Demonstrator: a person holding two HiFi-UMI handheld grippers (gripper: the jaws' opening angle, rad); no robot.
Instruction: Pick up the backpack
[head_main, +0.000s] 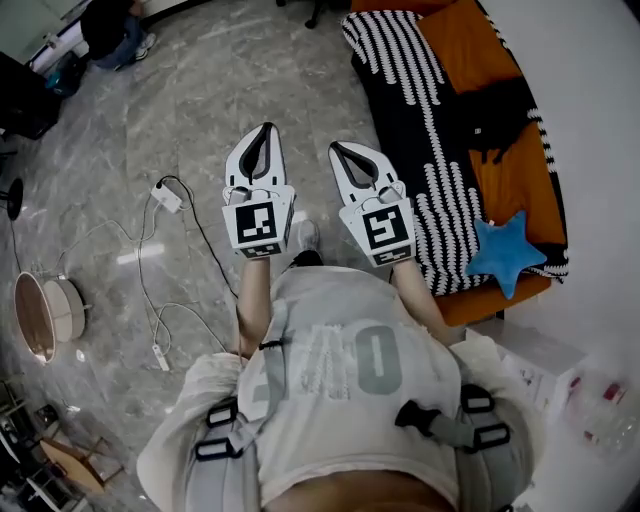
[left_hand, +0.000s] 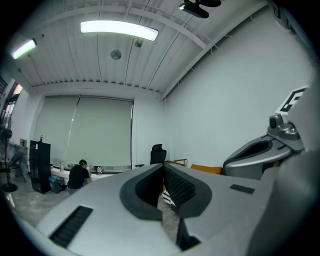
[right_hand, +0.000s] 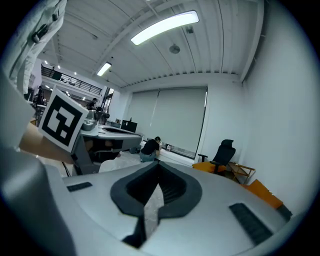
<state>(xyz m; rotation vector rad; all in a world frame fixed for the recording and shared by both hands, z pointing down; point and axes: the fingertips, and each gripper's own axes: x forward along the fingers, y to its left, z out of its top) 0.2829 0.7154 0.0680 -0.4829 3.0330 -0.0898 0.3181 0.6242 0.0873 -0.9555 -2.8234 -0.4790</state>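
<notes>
A black bag (head_main: 495, 120), apparently the backpack, lies on the orange sofa (head_main: 470, 45) at the upper right of the head view, partly on a black-and-white striped blanket (head_main: 400, 70). Both grippers are held level over the grey floor, left of the sofa and apart from the bag. My left gripper (head_main: 262, 135) is shut with nothing in it, and its closed jaws (left_hand: 163, 167) point across the room. My right gripper (head_main: 342, 152) is shut and empty too, a little nearer the sofa's edge; its view (right_hand: 159, 165) looks toward a far window wall. Neither gripper view shows the bag.
A blue star cushion (head_main: 505, 250) sits at the sofa's near end. White cables and a power strip (head_main: 165, 195) trail over the floor at left, beside a round drum-like thing (head_main: 45, 315). White boxes (head_main: 540, 360) stand at lower right. A person (head_main: 110, 30) crouches far off; an office chair (right_hand: 223, 151) stands by the wall.
</notes>
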